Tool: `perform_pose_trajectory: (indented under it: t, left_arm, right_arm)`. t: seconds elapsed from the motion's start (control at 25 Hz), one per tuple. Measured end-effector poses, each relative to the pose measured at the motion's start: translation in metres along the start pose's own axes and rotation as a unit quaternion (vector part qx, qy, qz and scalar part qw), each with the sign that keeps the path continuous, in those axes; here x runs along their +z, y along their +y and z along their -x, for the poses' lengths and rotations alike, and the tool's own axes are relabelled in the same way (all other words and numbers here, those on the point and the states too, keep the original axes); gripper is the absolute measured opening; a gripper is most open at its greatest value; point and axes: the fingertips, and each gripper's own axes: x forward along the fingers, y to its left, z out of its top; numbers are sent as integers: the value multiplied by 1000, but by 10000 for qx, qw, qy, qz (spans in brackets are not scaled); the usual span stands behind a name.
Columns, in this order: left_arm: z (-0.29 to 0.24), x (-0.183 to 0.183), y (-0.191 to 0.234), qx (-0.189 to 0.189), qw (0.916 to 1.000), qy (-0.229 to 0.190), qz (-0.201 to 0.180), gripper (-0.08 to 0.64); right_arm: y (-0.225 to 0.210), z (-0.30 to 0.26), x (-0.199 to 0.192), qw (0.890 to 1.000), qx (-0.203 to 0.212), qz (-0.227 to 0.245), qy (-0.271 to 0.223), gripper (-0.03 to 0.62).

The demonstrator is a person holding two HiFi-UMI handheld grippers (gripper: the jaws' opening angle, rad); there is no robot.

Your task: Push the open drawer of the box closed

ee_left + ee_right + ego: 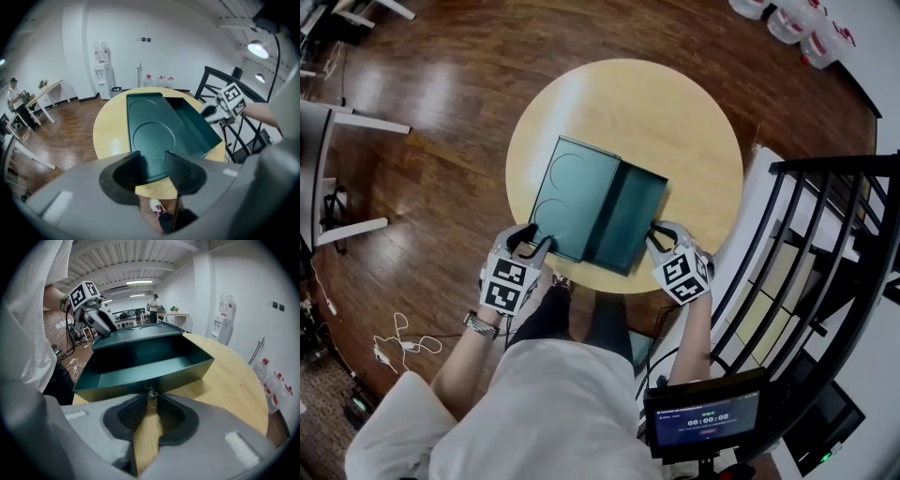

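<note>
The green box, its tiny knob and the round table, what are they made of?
Box: probably thin painted metal, maybe plastic; matte dark green, with thin flat walls and crisp edges. Knob: looks like shiny metal, it glints, though it is tiny. Table: pale wood or wood-look laminate; fine grain lines run across its smooth top.

Dark green metal box (572,192) sits on round pale wooden table (694,112), toward its near edge. Open green metal drawer (628,220) projects from the box's right side. Left gripper (534,242) is at the box's near left corner. Right gripper (659,236) is at the small metal knob (151,392) on the drawer's right face. Black metal railing (825,244) stands right of the table.
</note>
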Motion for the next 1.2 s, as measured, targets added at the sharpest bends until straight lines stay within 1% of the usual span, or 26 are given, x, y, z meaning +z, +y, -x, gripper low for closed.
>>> perform_pose_trajectory:
  t: [0.12, 0.44, 0.64, 1.2]
  left_arm:
    - [1, -1, -2, -55, 10000, 35, 12, 178]
    - [-1, 2, -8, -242, 9997, 67, -57, 178]
    - [1, 2, -8, -291, 9994, 43, -205, 167]
    - [4, 3, -9, -411, 9990, 37, -163, 153]
  right_arm:
    - [4, -5, 7, 10000, 48, 25, -15, 71]
    - [9, -18, 33, 9996, 115, -7, -265, 71]
    - [14, -28, 49, 9992, 158, 25, -371, 71]
    - [24, -45, 78, 9982, 315, 95, -511, 71]
